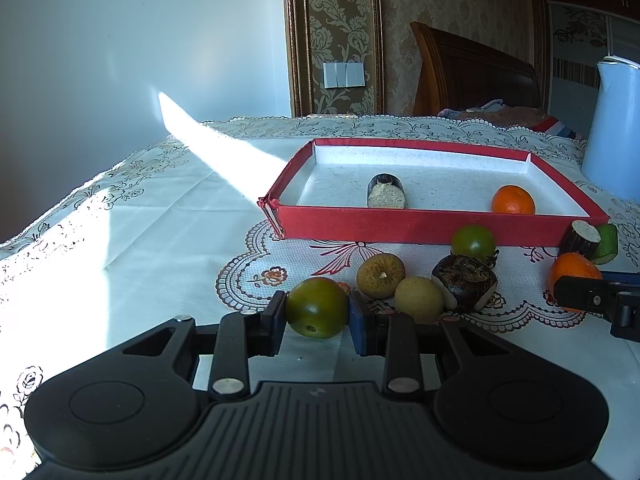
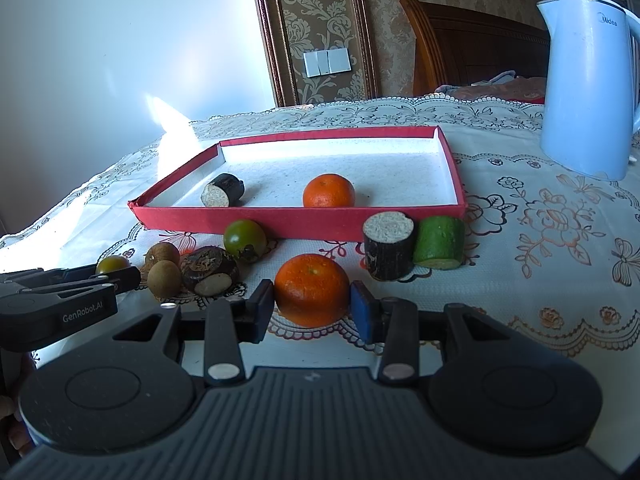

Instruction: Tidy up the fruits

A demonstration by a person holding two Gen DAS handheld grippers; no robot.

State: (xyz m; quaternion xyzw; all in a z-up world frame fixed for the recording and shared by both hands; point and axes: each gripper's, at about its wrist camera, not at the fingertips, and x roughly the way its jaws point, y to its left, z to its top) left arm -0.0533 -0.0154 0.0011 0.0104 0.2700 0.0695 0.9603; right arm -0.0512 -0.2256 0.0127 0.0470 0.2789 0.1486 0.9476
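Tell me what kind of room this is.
Probably a bedroom at home: a wooden headboard with bedding behind the lace-covered table, damask wallpaper, and a kettle.

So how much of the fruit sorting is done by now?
Early days. The red tray holds one orange and one dark cane piece. The left gripper clamps a green tomato; the right gripper clamps another orange. Six pieces still lie on the tablecloth.

Right gripper (image 2: 312,307): I had it clamped on the near orange (image 2: 311,289).
Red tray (image 2: 304,222): held another orange (image 2: 329,196), farther back.
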